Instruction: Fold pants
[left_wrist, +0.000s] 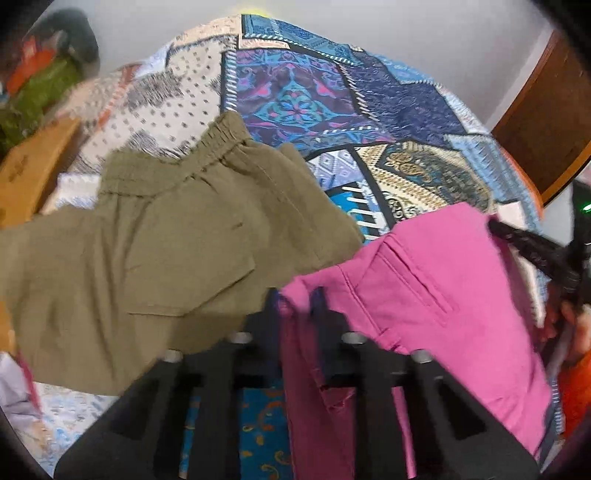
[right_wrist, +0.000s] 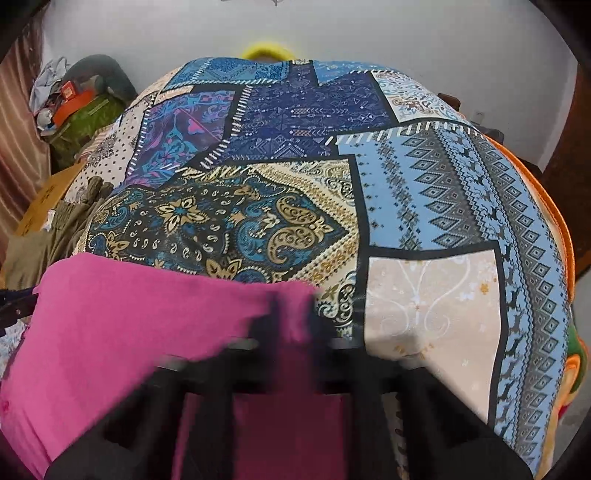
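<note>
Pink pants (left_wrist: 443, 280) hang stretched between my two grippers above a bed. My left gripper (left_wrist: 299, 306) is shut on one corner of the pink fabric, with cloth bunched between its fingers. My right gripper (right_wrist: 291, 314) is shut on the other end of the pink pants (right_wrist: 122, 321), which spread to its left; its tips are blurred. The right gripper also shows at the right edge of the left wrist view (left_wrist: 576, 266). Olive green pants (left_wrist: 166, 236) lie folded on the bed to the left, elastic waistband away from me, also visible in the right wrist view (right_wrist: 48, 236).
The bed carries a patchwork cover (right_wrist: 424, 206) in blue, beige and purple prints (left_wrist: 332, 96). A cardboard box (left_wrist: 33, 170) and a pile of clutter (right_wrist: 81, 107) stand at the left. A wooden door (left_wrist: 546, 122) is at the right, a white wall behind.
</note>
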